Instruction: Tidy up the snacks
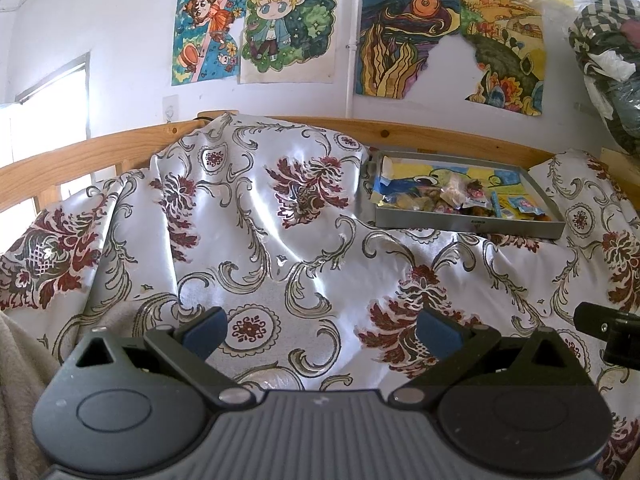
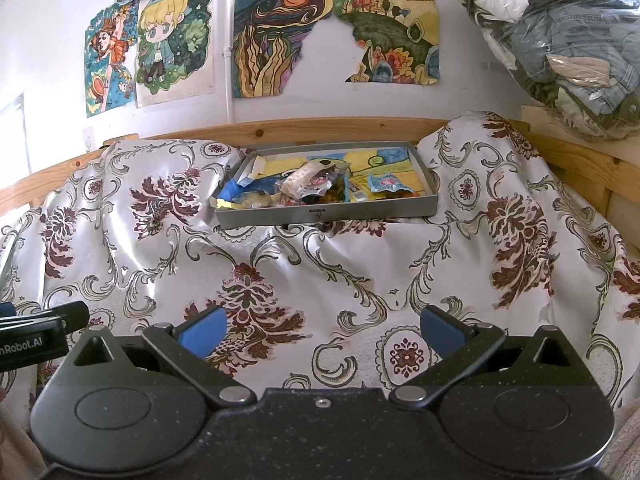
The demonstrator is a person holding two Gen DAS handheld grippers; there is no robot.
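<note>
Readable writing is scarce. On the black body of the left gripper [image 2: 38, 330], seen at the left edge of the right wrist view, white letters read "nRobot.AI", cut off at the frame edge. A small dark label sits at the middle of the near wall of the grey tray [image 2: 320, 216], but its print is too small to read. The wrappers carry printed marks that cannot be read either.

The tray lies on the floral cloth [image 2: 360, 280], close to the wooden rail [image 2: 280, 128] at the back. Its long axis runs left to right, roughly parallel to the rail, with a long wall facing both cameras. The snacks [image 2: 320, 188] form a loose heap of small wrapped packets inside it, gathered toward the near wall; a light blue packet [image 2: 386, 184] lies to the right of the heap. No common direction among the packets can be told.

The right gripper [image 2: 322, 330] has its blue-padded fingers [image 2: 202, 330] wide apart and holds nothing; the tray stands well beyond them, straight ahead. In the left wrist view, the left gripper [image 1: 322, 330] likewise has its fingers [image 1: 438, 330] spread over bare cloth, and the tray [image 1: 468, 226] lies well ahead and to the right.
</note>
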